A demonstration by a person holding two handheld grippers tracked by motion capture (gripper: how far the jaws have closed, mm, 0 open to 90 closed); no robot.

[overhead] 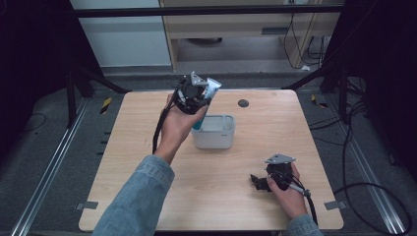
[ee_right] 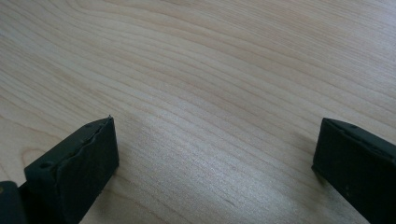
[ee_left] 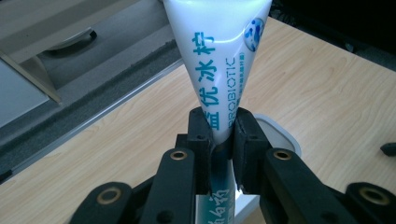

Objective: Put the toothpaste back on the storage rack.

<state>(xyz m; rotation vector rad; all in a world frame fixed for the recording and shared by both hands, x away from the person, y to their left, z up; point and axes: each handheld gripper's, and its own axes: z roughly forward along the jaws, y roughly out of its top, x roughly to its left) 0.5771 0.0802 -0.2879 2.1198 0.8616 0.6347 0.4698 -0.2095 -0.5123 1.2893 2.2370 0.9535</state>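
Toothpaste tube point(ee_left: 219, 56) stands upright, pinched in our left gripper point(ee_left: 223, 135) just above the white holder point(overhead: 214, 132); right gripper point(ee_right: 215, 154) gapes wide, well apart.

I see a white squeezable plastic tube point(ee_left: 219, 51) printed with teal characters, the word PROBIOTIC and a round blue emblem near its wide end; lower down its skin turns dark teal. My left tool point(ee_left: 219, 135) is matte black with brass-coloured rivets, and my right tool point(ee_right: 215, 154) has the same black pads. The pale wooden table point(overhead: 147, 128) shows fine light-brown grain and one dark grey round spot point(overhead: 243, 103). The rectangular plastic bin point(overhead: 214, 132) is white-grey. My sleeve point(overhead: 135, 201) is faded blue denim.
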